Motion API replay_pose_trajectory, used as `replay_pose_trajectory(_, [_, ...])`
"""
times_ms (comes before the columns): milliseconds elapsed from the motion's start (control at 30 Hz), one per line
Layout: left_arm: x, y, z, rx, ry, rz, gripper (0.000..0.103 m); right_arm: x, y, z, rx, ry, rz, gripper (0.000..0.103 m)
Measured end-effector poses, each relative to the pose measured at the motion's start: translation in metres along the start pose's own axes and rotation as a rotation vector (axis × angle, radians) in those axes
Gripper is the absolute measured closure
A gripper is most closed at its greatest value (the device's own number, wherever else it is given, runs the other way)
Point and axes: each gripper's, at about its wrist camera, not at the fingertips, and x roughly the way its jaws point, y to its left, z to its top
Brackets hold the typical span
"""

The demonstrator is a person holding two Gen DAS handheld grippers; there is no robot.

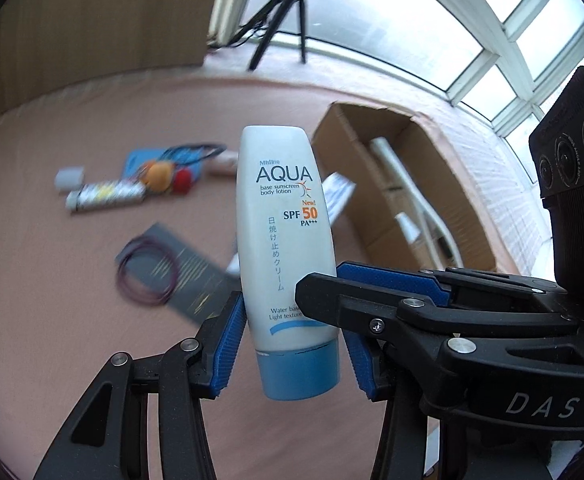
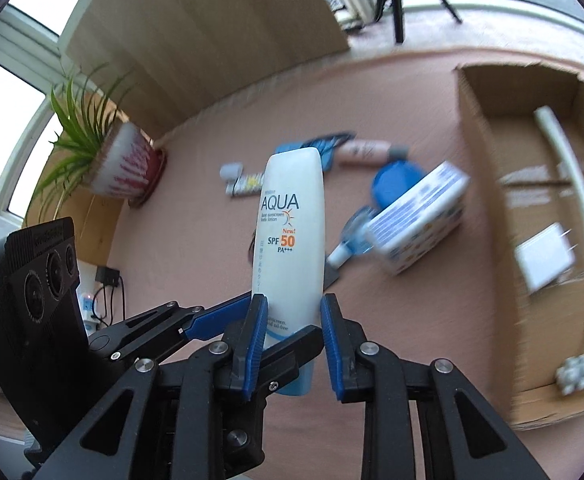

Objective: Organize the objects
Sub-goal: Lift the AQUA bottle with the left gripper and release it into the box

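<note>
**One sunscreen tube, two grippers on it**

Left wrist view: one white sunscreen tube (image 1: 285, 240) with a blue cap stands cap-down between the blue pads of the left gripper (image 1: 292, 344), clamped near its lower end. The right gripper (image 1: 332, 292) reaches in from the right, its fingers crossing the tube just above the cap; how firmly it holds cannot be told here. The label reads "Mistine AQUA base sunscreen body lotion, New! SPF 50 PA+++", with Japanese characters and "Light texture" lower down. "DAS" is printed on the right gripper's body. Behind, blurred on the pink tabletop (image 1: 71, 340), lie one silver tube (image 1: 105, 197), one loop of purple cord (image 1: 147, 276) on a dark card, and a small cluster of orange and red items. One open cardboard box (image 1: 376, 184) holds white pieces. Large windows and one tripod (image 1: 287, 12) stand beyond.

Right wrist view: the right gripper (image 2: 292, 344) pinches the same tube from both sides at its lower part. The left gripper (image 2: 227, 322) comes in from the left at the same level. On the table lie one pink bottle (image 2: 366, 150), one blue round lid (image 2: 396, 184) and one white printed carton (image 2: 420, 222), its writing blurred. One potted plant (image 2: 103, 152) sits by the wooden wall.
</note>
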Motion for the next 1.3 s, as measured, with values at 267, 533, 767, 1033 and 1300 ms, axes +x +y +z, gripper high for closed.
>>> replay_pose_trajectory(267, [0.027,-0.061,0.042,0.06,-0.02,-0.035,0.052,-0.041,-0.044,0.024,0.036,-0.071,-0.041,0.078])
replay_pose_trajectory(533, [0.064,-0.105,0.071,0.077,-0.014,-0.062,0.052,-0.064,-0.092,0.042,0.068,-0.103,-0.076,0.078])
replay_pose_trajectory(767, [0.092,-0.121,0.084,0.077,0.003,-0.066,0.052,-0.065,-0.121,0.052,0.078,-0.1,-0.102,0.078])
replay_pose_trajectory(1033, [0.109,-0.13,0.087,0.1,0.018,-0.056,0.051,-0.063,-0.138,0.055,0.086,-0.091,-0.115,0.078])
replay_pose_trajectory(1300, [0.099,-0.133,0.085,0.151,-0.001,0.001,0.027,-0.064,-0.148,0.055,0.105,-0.098,-0.147,0.06])
